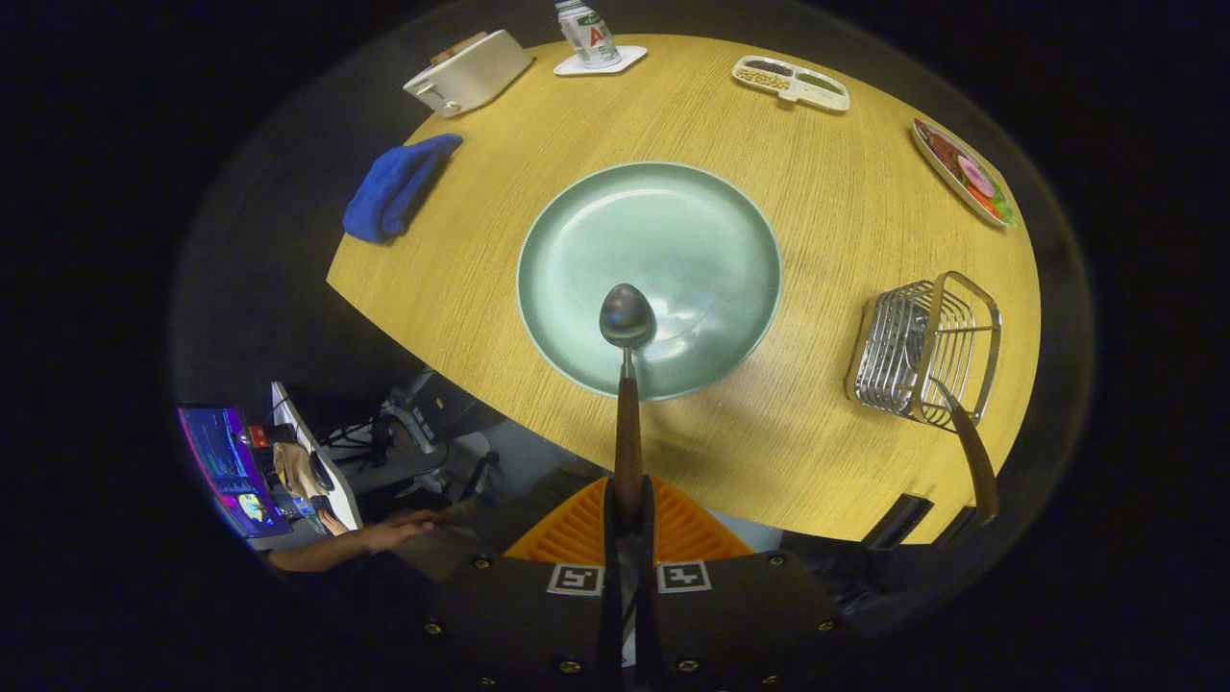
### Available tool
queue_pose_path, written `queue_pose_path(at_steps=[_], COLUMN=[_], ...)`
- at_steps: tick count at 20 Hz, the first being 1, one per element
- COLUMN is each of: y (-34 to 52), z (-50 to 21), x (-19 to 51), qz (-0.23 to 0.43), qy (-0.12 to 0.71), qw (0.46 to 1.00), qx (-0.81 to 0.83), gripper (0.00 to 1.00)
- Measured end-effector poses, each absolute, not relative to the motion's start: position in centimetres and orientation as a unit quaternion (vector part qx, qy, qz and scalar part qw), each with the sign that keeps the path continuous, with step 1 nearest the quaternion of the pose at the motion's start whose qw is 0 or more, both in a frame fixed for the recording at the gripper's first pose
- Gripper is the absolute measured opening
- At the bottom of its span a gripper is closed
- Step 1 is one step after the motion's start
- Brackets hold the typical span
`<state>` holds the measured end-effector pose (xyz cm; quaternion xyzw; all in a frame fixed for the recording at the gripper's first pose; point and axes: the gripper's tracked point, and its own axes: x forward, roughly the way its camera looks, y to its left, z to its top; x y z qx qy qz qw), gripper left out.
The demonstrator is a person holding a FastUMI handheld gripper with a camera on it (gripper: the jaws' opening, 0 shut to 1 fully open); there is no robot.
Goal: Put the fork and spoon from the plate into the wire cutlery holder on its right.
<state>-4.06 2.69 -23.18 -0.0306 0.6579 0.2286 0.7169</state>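
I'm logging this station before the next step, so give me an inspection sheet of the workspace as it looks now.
Surface: round wooden table, clean.
Job's things: green plate bare; spoon held over its near rim, bowl forward; wire cutlery holder beside the plate, already holding a wooden-handled utensil, probably the fork.
Clutter: blue cloth, white toaster, bottle on a coaster, divided snack tray, food plate, all beyond the green plate.
Grippers: tool shut on the spoon's handle.
Cables: nothing seen.
Surroundings: a person's hand at a desk with a lit screen, below the table's near edge.
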Motion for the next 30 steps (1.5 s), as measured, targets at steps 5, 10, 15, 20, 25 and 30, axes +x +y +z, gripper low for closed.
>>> queue_pose_path(at_steps=[5,10,15,20,25,30], y=[1.7,0.9,-1.8,-6.1,-10.6,-15.0], z=[-22.9,-21.5,-18.2,-14.2,-11.7,-11.8], x=[-2.7,-2.1,-0.5,-0.3,-0.5,-0.8], qz=[0.228,0.230,0.220,0.207,0.180,0.147], qy=[0.649,0.649,0.641,0.638,0.639,0.651], qw=[0.726,0.725,0.735,0.741,0.748,0.745], qx=[-0.017,-0.007,-0.003,-0.004,0.014,0.025], gripper=[0.06,0.06,0.06,0.06,0.06,0.06])
